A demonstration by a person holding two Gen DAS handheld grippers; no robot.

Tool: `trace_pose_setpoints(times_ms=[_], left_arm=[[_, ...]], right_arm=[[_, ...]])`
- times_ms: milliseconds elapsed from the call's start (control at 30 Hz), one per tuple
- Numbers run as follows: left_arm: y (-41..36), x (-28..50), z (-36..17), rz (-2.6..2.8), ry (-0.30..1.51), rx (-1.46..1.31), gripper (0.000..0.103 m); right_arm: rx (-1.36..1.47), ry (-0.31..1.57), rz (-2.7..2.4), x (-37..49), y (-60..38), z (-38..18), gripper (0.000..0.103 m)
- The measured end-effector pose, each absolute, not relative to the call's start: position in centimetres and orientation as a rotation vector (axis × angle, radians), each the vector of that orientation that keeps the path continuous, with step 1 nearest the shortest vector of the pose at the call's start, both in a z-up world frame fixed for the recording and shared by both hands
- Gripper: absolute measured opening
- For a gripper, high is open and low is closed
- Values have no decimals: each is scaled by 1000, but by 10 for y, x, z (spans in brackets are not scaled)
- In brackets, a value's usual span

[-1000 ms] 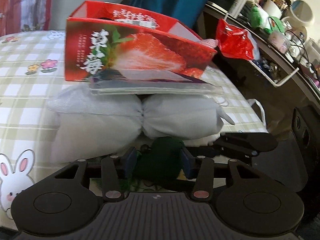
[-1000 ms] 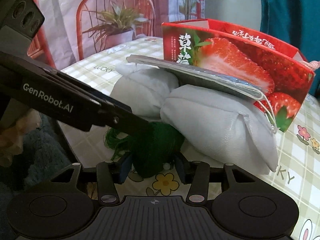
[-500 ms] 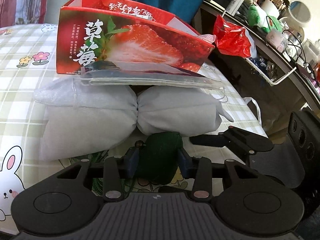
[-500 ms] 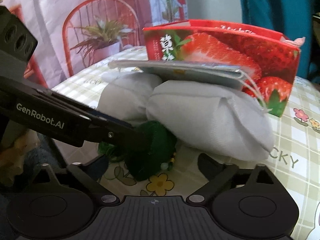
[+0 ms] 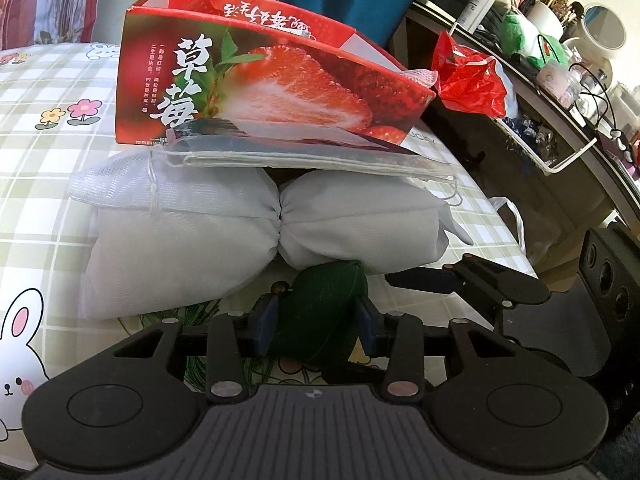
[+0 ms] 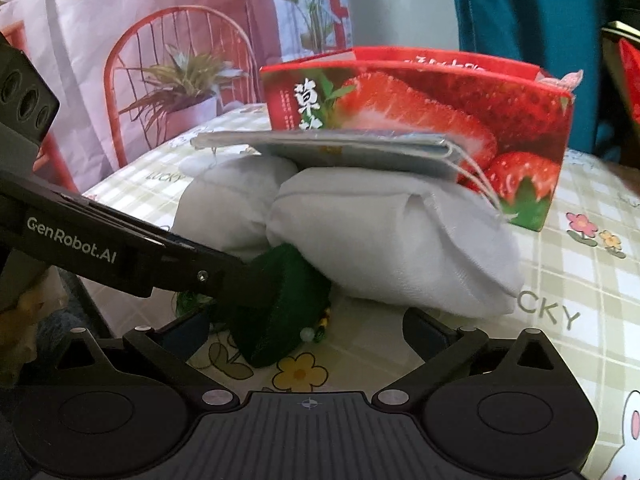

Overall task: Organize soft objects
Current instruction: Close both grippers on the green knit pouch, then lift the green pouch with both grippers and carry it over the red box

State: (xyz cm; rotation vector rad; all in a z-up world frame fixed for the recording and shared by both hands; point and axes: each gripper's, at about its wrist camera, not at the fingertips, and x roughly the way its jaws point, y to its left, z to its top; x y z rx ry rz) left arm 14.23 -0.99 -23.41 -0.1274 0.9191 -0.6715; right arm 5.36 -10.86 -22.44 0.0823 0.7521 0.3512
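Observation:
A dark green soft pouch with a bead tassel lies on the table against two pale grey drawstring bags. My left gripper is shut on it, blue pads pressing both sides. In the right wrist view the pouch sits between the wide-open jaws of my right gripper, whose pads stand clear of it. The left gripper's finger reaches in from the left onto the pouch. A flat folded packet rests on the bags, leaning on a red strawberry box.
The checked tablecloth carries flower and rabbit prints. Its right edge drops to a dark shelf with a red plastic bag and cosmetics. A teal cloth hangs behind the box. The right gripper's finger lies beside the pouch.
My right gripper has opened wide and let go of the green pouch. The left gripper has kept its hold, and the pouch has stayed in place.

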Motion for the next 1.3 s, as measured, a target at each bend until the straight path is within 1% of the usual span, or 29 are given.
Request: trace_pose_setpoints(times_ms=[33, 100, 133, 200, 233, 267, 467, 700, 800, 867, 1300], left_arm=[[-10, 143, -234, -671, 920, -130, 44], [-10, 142, -235, -670, 923, -135, 44], [-10, 142, -236, -671, 923, -138, 44], [-10, 143, -236, -671, 923, -140, 44], [-10, 143, -236, -671, 923, -141, 44], [-10, 143, -236, -672, 924, -141, 44], [-11, 142, -237, -680, 928, -134, 44], [-12, 145, -242, -691, 939, -145, 45], [-12, 145, -242, -701, 942, -151, 46], [-15, 143, -240, -708, 941, -137, 46], [-9, 130, -215, -757, 869, -151, 46]], right_arm=[[84, 748, 357, 54, -109, -224, 98], [70, 752, 354, 54, -107, -225, 84], [62, 758, 361, 54, -106, -226, 74], [68, 767, 399, 55, -104, -226, 65], [65, 771, 413, 55, -103, -227, 56], [65, 772, 429, 55, -102, -226, 52], [63, 767, 446, 54, -101, -224, 48], [41, 779, 447, 55, -98, -226, 48], [37, 773, 446, 55, -98, -225, 47], [33, 764, 445, 53, -98, -222, 45], [-34, 669, 438, 32, -95, -192, 45]])
